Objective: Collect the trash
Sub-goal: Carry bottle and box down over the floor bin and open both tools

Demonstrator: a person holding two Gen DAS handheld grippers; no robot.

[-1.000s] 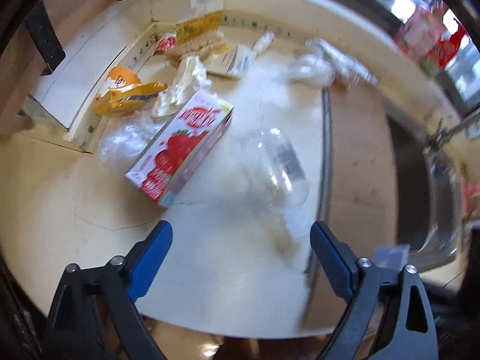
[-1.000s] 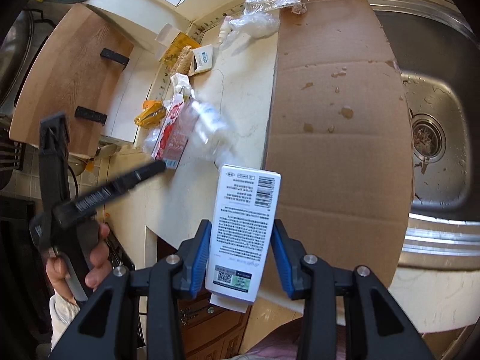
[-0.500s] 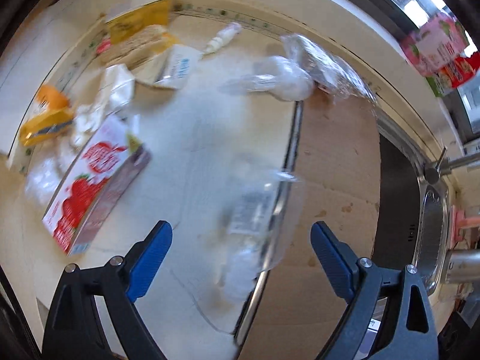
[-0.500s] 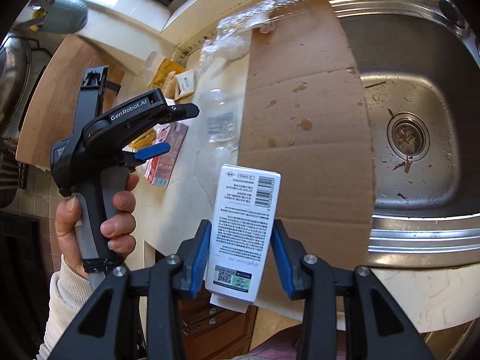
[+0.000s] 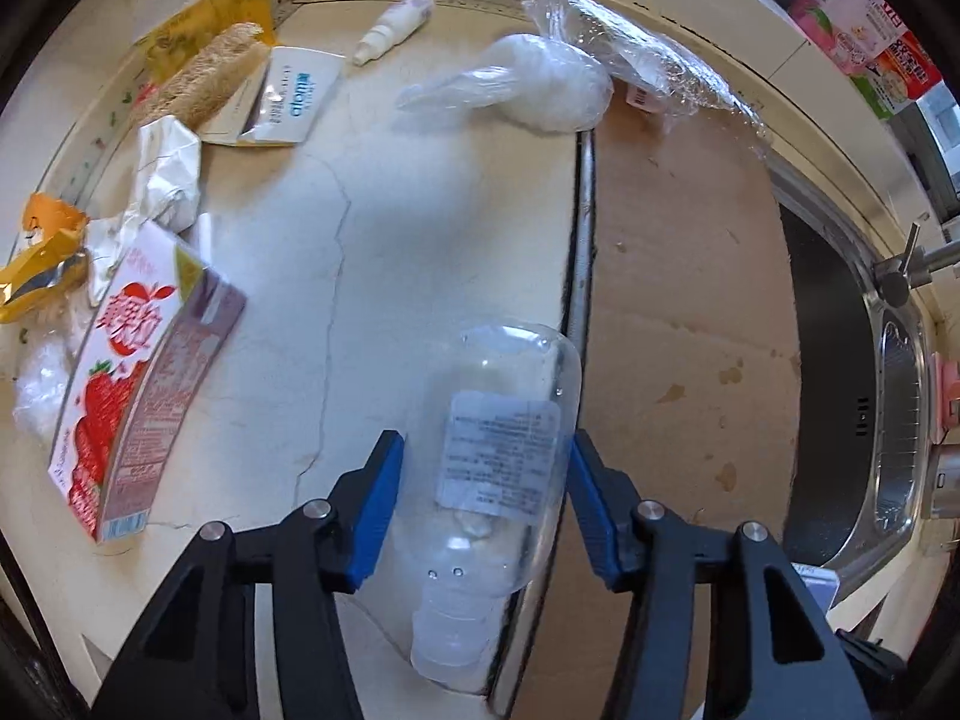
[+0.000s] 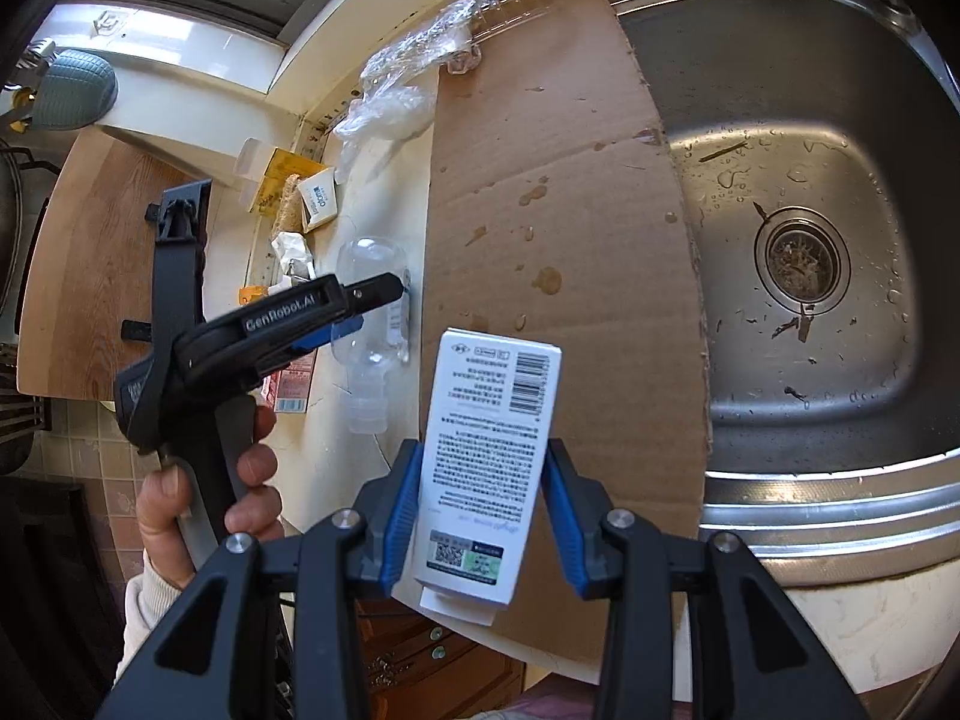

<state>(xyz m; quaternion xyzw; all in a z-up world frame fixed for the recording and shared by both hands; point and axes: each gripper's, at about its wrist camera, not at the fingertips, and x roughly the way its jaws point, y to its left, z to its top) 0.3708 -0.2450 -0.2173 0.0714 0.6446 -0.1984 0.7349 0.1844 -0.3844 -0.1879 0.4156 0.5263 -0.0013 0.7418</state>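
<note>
Left gripper (image 5: pixel 483 510), pointing steeply down at lower centre, is closing its jaws around a clear plastic bottle (image 5: pixel 504 468), the left pad apart from it; right gripper (image 6: pixel 480 516) is clenching a white printed carton (image 6: pixel 489 468).

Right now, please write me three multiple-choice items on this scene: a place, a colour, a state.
1. Where does the clear plastic bottle lie?
A in the steel sink
B on the cream counter, beside the brown cardboard sheet
C on the wooden board

2. What colour is the fruit on the rectangular drink carton?
A red
B green
C blue

3. The right hand-held gripper is:
A open, empty
B shut on the bottle
C shut on the white printed box

Answers: B, it lies at the cardboard's edge; A, red strawberries show; C, both pads press it.
</note>
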